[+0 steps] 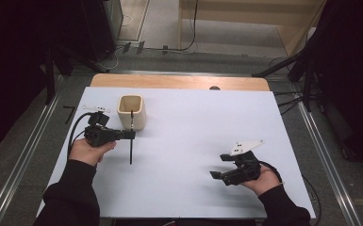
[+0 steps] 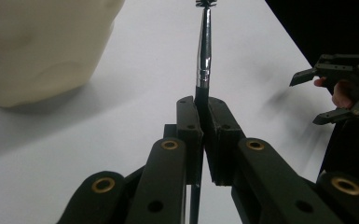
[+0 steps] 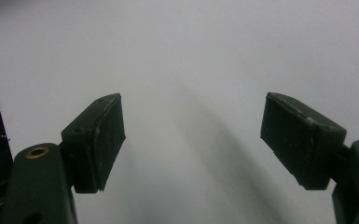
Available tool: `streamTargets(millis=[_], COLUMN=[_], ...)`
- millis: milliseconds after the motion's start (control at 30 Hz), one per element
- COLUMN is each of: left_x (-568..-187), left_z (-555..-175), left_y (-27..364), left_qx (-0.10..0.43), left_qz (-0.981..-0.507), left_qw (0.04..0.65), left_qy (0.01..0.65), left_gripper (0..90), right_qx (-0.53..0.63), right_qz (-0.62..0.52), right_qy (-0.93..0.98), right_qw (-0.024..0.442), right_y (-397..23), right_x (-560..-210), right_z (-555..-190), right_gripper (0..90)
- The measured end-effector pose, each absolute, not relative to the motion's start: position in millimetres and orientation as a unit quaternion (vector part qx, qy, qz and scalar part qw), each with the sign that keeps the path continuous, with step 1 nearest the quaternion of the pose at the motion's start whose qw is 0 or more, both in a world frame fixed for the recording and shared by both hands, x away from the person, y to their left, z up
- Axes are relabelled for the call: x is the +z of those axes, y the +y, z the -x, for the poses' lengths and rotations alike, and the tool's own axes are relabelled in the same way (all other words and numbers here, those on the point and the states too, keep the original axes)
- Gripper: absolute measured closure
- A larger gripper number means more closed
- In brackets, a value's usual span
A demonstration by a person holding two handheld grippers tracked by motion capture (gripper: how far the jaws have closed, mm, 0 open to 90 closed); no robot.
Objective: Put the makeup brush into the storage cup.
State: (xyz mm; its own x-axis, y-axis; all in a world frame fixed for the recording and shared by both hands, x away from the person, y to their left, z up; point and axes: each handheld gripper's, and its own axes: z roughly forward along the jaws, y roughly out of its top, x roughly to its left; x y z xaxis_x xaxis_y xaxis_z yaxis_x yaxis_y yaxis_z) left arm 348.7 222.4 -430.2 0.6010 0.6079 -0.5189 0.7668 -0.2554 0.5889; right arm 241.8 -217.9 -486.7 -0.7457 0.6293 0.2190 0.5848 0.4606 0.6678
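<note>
We clamp brush [image 2: 204, 56] in left gripper [image 2: 201, 112] jaws, cup [image 1: 131, 112] just beyond, ready for drop-in; right gripper [image 3: 193, 140] jaws wide, empty.

We see a bright white rectangular tabletop [image 1: 188, 141] amid dim, dark surroundings, soft shadows, slightly blurry frames, hazy close-up gripper views.

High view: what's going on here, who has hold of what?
A person works two hand-held grippers over a white table. The left gripper is shut on a slim black brush with a silver metal ferrule, holding it beside a cream ceramic cup, not yet inside. The right gripper rests open and empty near the table's front right.
</note>
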Motion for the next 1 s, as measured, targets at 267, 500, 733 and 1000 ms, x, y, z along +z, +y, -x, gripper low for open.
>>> streamTargets(millis=[267, 500, 733, 1000], left_x=[-426, -421, -414, -402], left_z=[-361, -369, -385, -391], left_y=[226, 227, 228, 228], left_qx=[-0.089, -0.096, -0.093, -0.082], left_qz=[-0.781, -0.777, -0.776, -0.78], left_qw=[0.436, 0.447, 0.457, 0.46], left_qy=[0.438, 0.433, 0.426, 0.418], left_gripper=[85.3, 85.3, 85.4, 85.3], right_qx=[0.378, 0.378, 0.376, 0.377], right_qz=[-0.355, -0.355, -0.357, -0.359], right_qy=[0.855, 0.855, 0.855, 0.853], right_qw=[0.028, 0.028, 0.027, 0.025], right_y=[-217, -217, -217, -217], right_x=[-487, -488, -488, -488], right_z=[-242, -243, -243, -243], right_gripper=[23.2, 23.2, 23.2, 23.1])
